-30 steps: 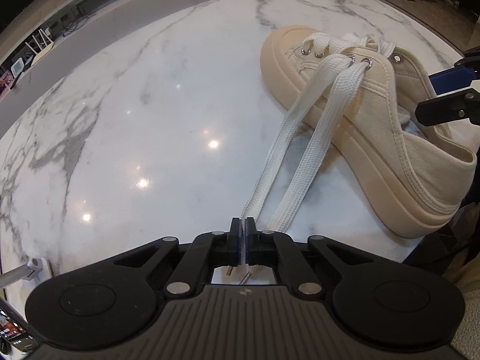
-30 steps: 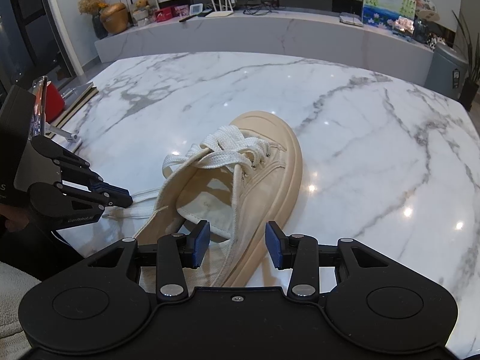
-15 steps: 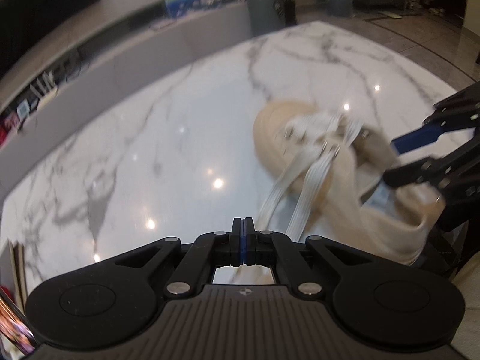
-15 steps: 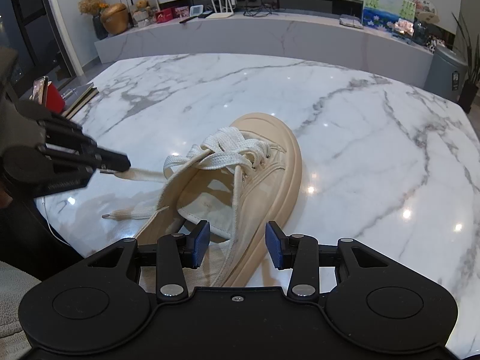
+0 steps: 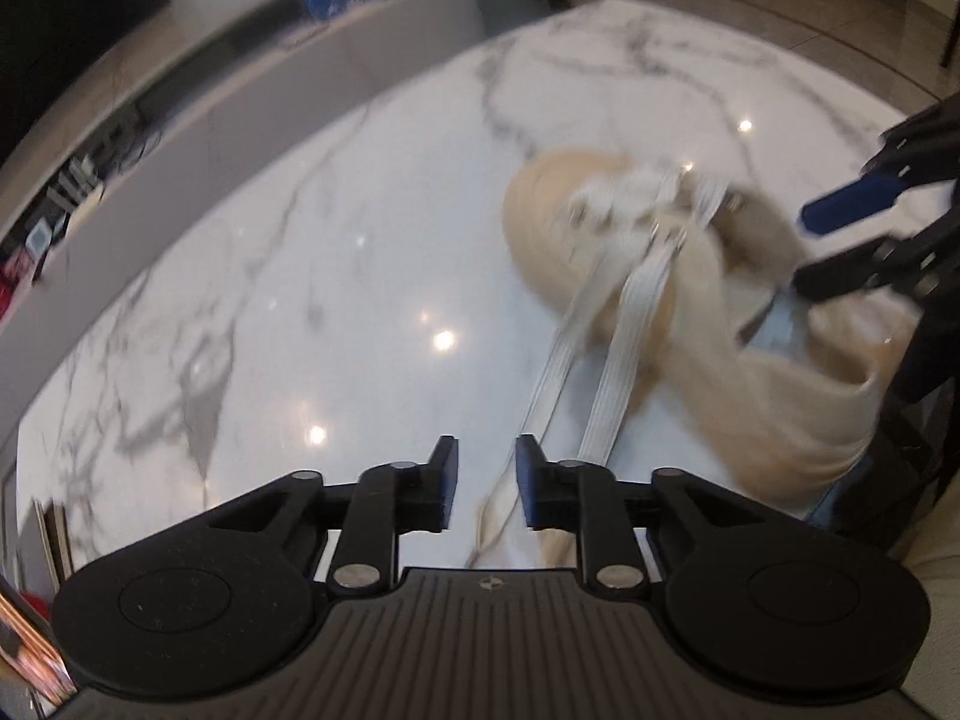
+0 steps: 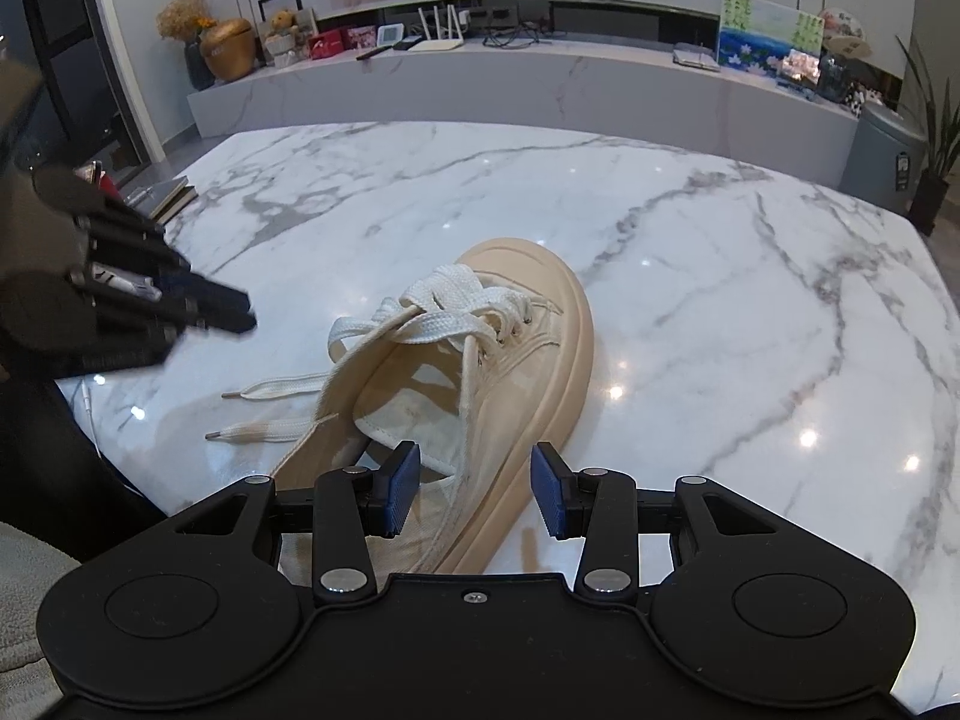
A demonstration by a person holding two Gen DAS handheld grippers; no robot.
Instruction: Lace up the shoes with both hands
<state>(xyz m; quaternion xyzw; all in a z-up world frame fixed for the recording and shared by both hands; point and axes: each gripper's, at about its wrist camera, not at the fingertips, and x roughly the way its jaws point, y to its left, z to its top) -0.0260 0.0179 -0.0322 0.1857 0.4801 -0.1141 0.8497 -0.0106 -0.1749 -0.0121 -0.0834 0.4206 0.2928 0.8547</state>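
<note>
A beige canvas shoe [image 6: 516, 372] with white laces [image 6: 444, 312] lies on the marble table [image 6: 750, 300], toe pointing away from me. Both loose lace ends [image 6: 270, 411] lie flat on the table to the shoe's left. My right gripper [image 6: 474, 495] is open and empty, its jaws on either side of the shoe's heel opening. My left gripper [image 5: 486, 483] is open and empty above the lace ends [image 5: 576, 384]; it also shows blurred in the right wrist view [image 6: 204, 312], left of the shoe. The left wrist view is motion-blurred, with the shoe [image 5: 672, 300] at the right.
A stack of books [image 6: 168, 198] lies at the table's far left corner. A thin white cable [image 6: 90, 408] hangs at the near left edge. A long marble console [image 6: 540, 84] with clutter stands beyond the table.
My left gripper opened and let go of the lace end, which dropped onto the table. The left gripper lifted and swung away from the table edge. The right gripper stayed still.
</note>
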